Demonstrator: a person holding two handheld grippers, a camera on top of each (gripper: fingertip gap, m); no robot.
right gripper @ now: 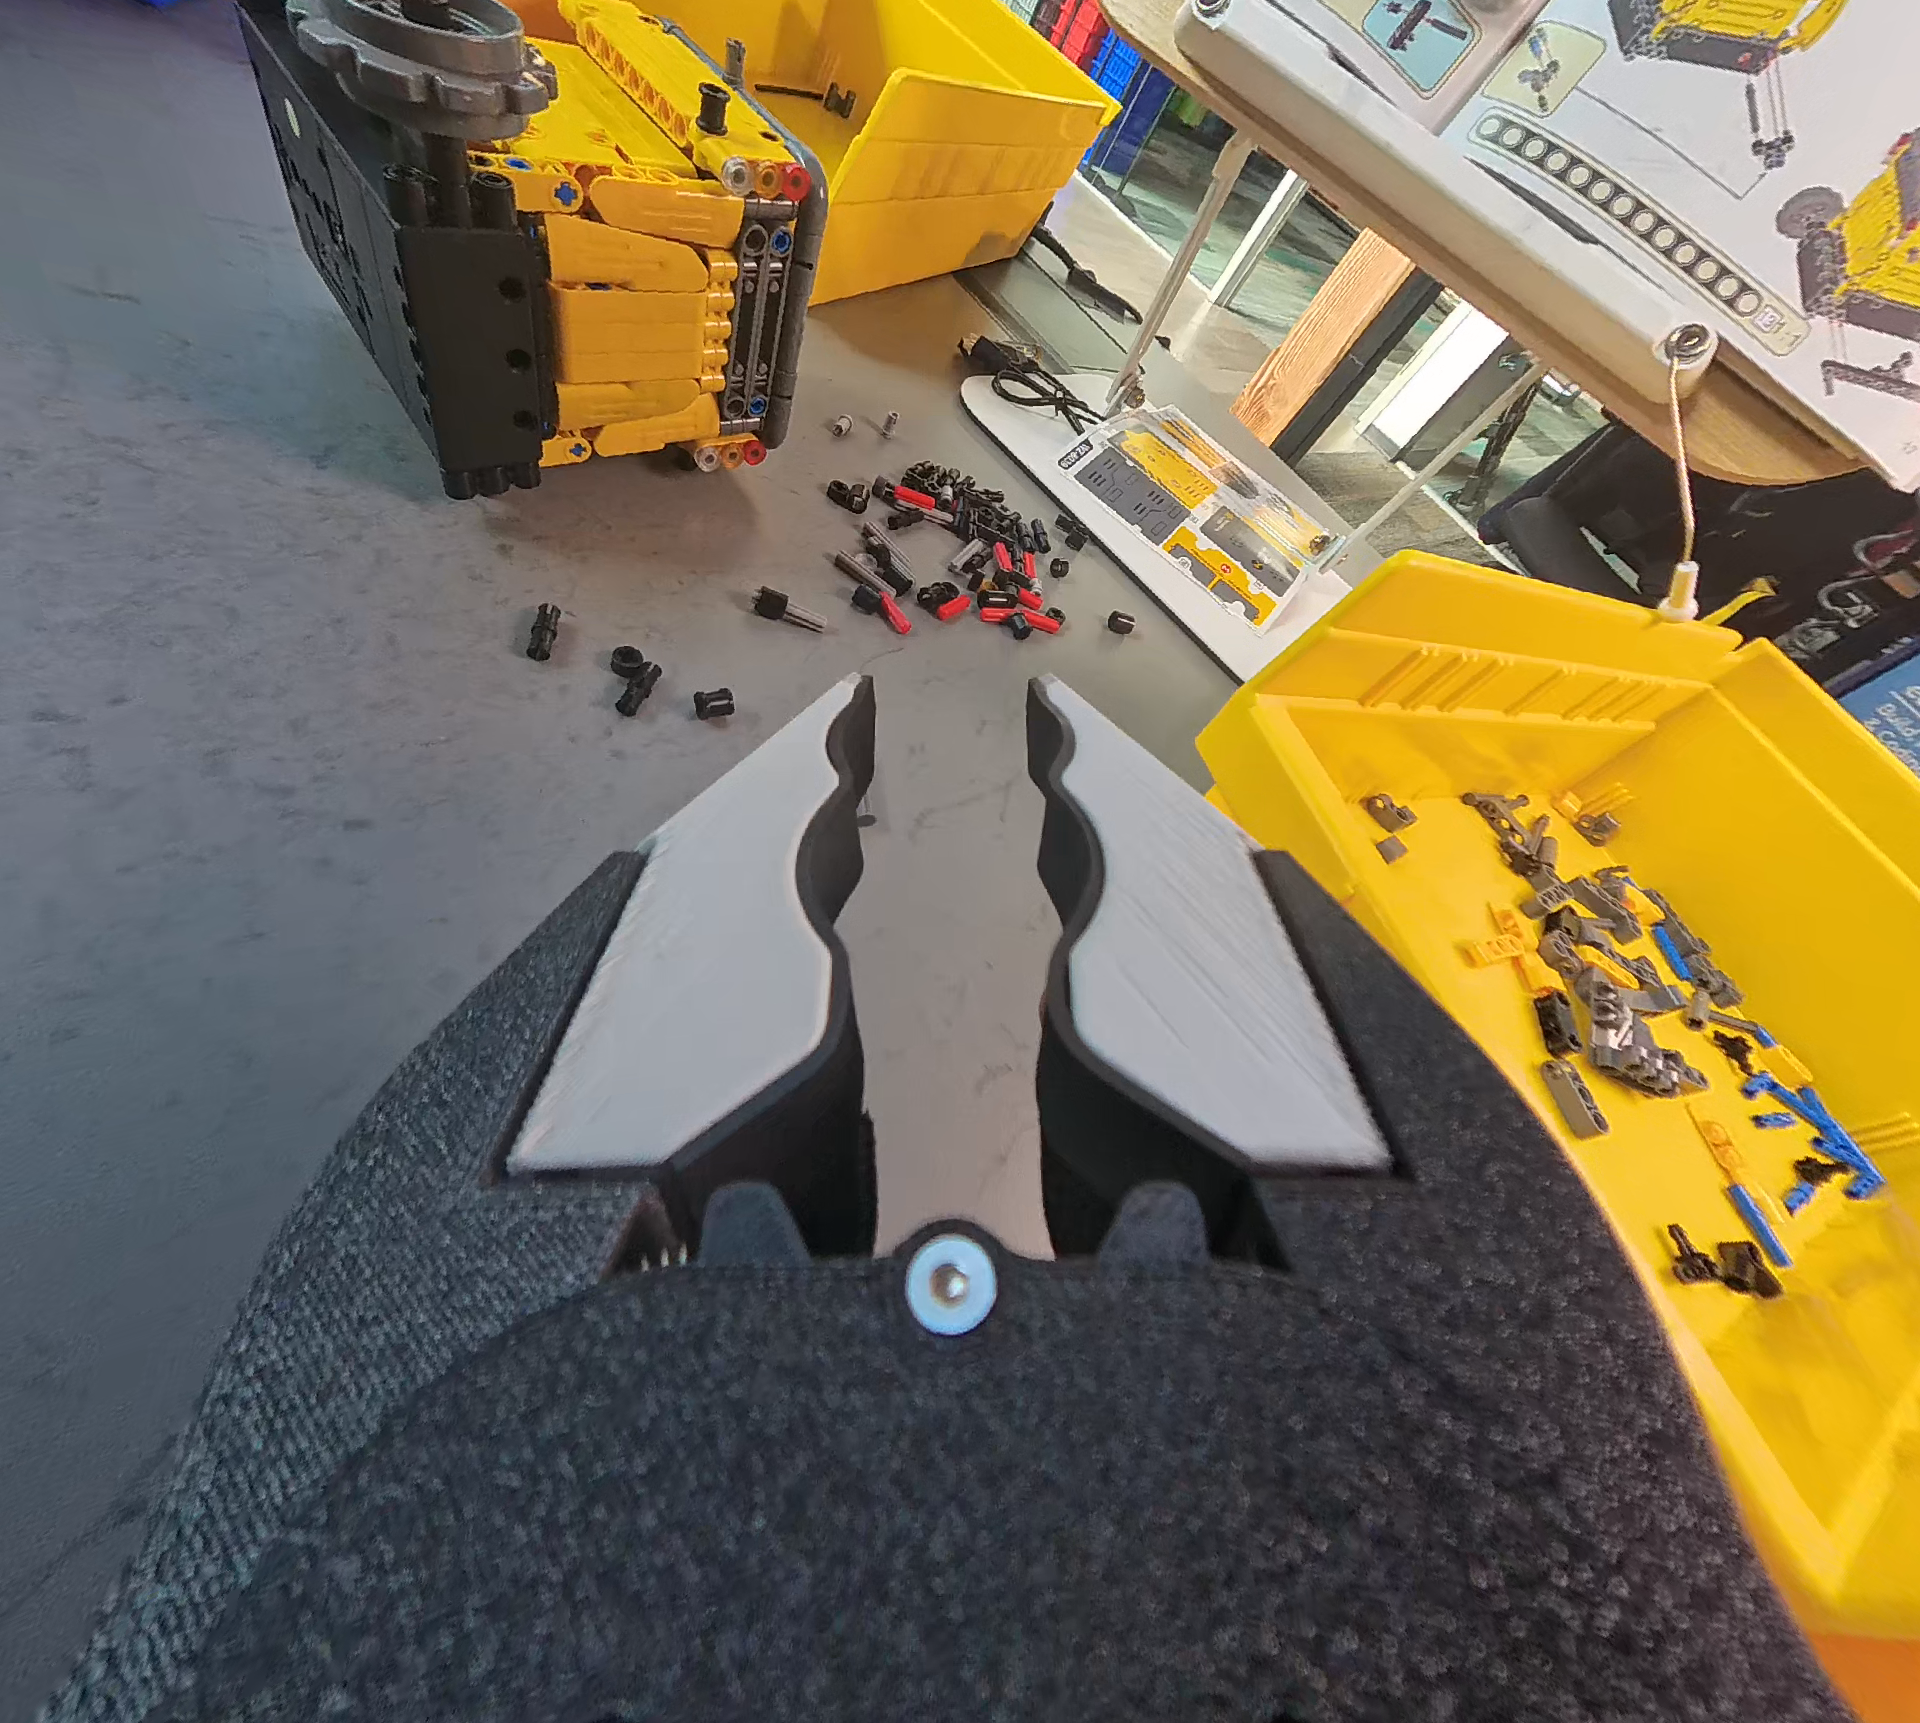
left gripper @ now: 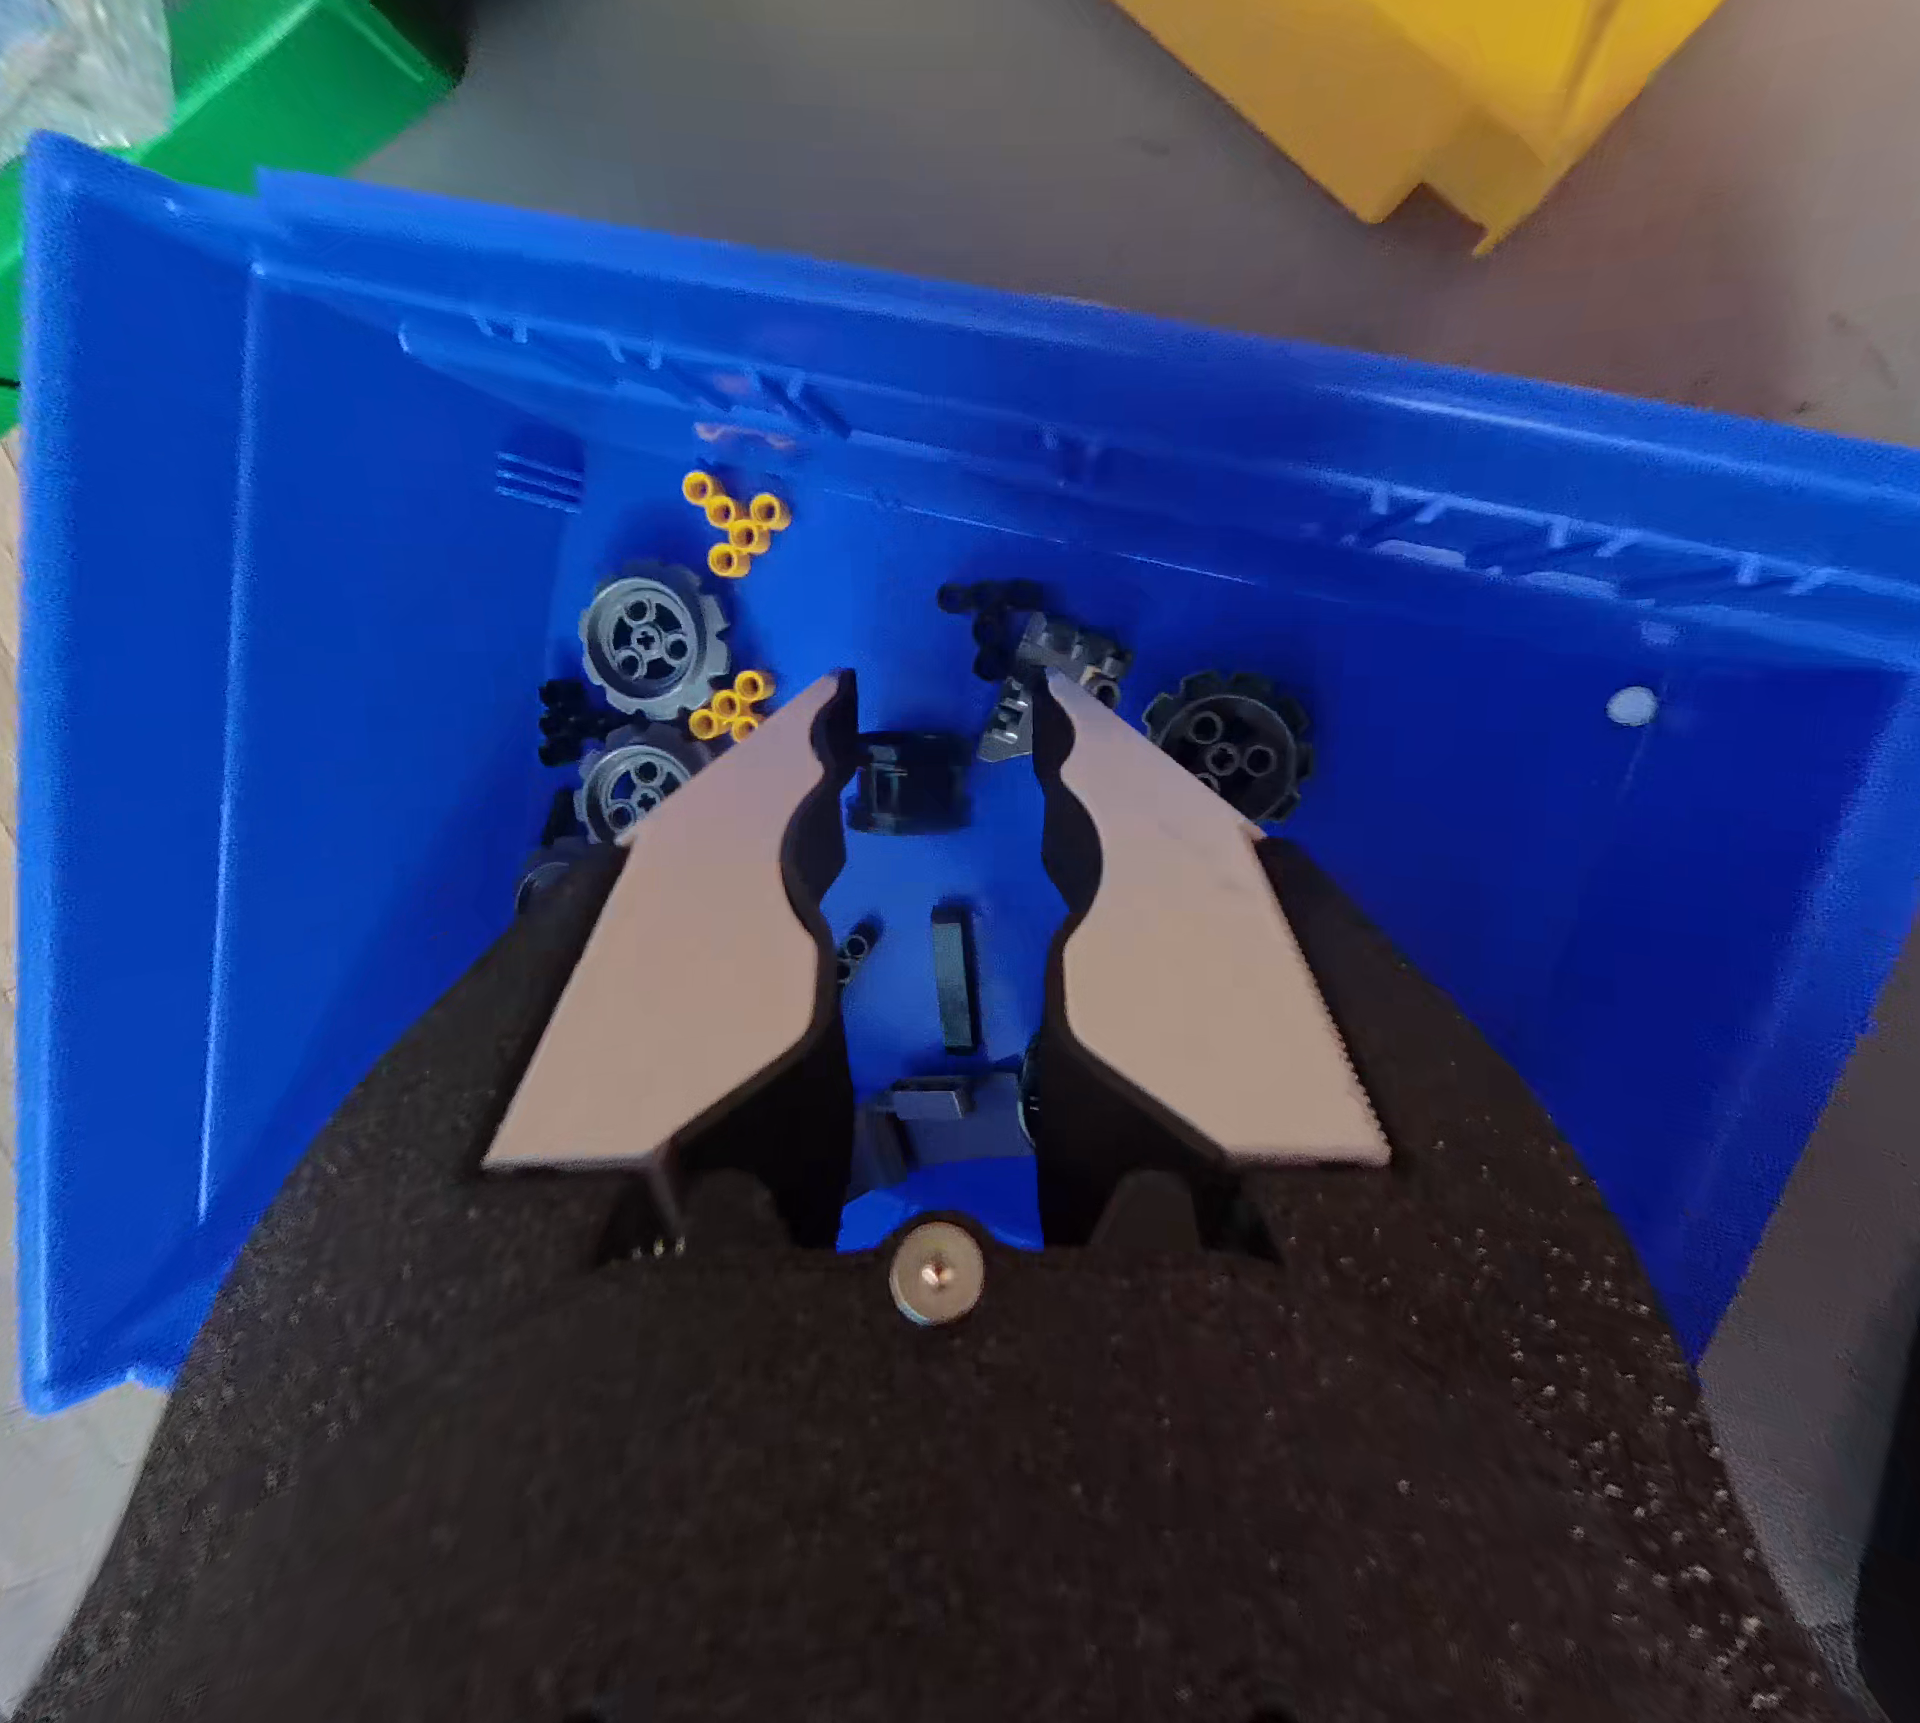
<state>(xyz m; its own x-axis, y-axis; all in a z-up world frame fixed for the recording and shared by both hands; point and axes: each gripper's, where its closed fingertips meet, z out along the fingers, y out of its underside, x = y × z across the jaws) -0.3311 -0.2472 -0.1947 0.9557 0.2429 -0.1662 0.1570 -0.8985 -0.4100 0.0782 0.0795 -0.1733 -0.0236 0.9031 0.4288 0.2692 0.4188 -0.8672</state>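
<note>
The blue bin is smooth, slightly glossy plastic, and so are the yellow bin and the small toy parts. The table looks matt grey and a little mottled. The left gripper body has a rough, grainy black surface. The instruction sheet is paper.

right wrist: I see a printed step number on the white instruction page on the stand, top right | small print on the sticker sheet in a clear sleeve, too small for me | white lettering on blue card, right edge, cut off | left wrist: nothing I can read, blue bin wall marks blurred
</note>
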